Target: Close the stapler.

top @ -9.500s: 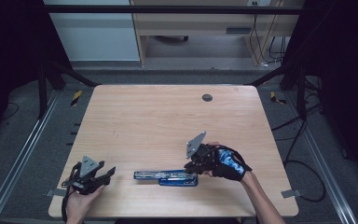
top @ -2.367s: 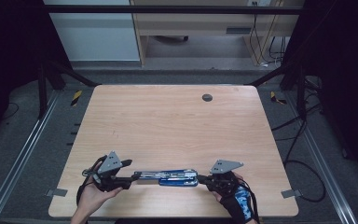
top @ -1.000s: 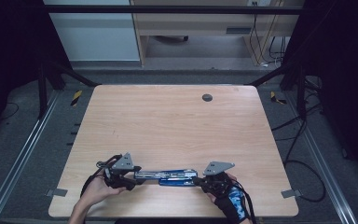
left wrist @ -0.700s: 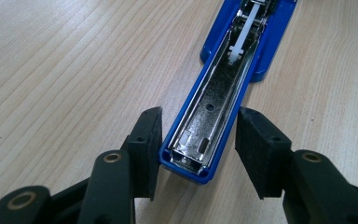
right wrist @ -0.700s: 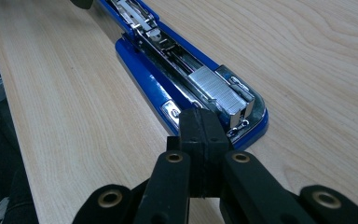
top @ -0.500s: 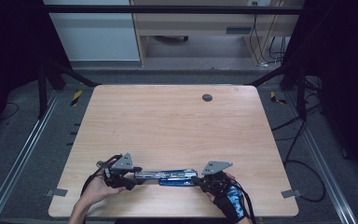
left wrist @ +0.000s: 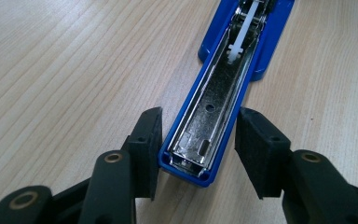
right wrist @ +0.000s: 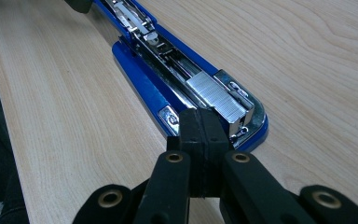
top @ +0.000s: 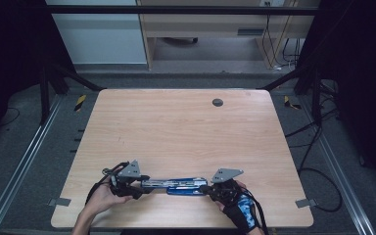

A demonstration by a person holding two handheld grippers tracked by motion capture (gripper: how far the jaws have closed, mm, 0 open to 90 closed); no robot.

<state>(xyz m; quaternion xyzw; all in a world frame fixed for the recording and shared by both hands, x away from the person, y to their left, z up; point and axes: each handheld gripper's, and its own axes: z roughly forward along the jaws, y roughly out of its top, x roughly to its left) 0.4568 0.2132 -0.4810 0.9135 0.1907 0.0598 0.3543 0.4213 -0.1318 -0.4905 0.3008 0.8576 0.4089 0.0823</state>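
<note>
A blue stapler (top: 176,185) lies swung open flat near the table's front edge, its metal channel facing up (left wrist: 209,107). My left gripper (top: 142,186) is open and straddles the left end of its upper arm (left wrist: 198,135). Its jaws have just been closing. The left pad (left wrist: 150,140) is at the blue edge, and a gap remains at the right pad (left wrist: 256,149). My right gripper (top: 206,188) is shut with nothing between its pads (right wrist: 200,126). Its tip rests at the stapler's right end, just in front of a strip of staples (right wrist: 216,95) in the magazine.
The wooden table (top: 186,132) has a dark round grommet (top: 218,102) at the back middle. A metal frame rail (top: 24,161) runs along the left side. Cables (top: 318,171) trail on the floor at the right.
Since the earliest frame both grippers have come down to the stapler's two ends. Over the last second the hands stay put, and the high view shows no clear difference.
</note>
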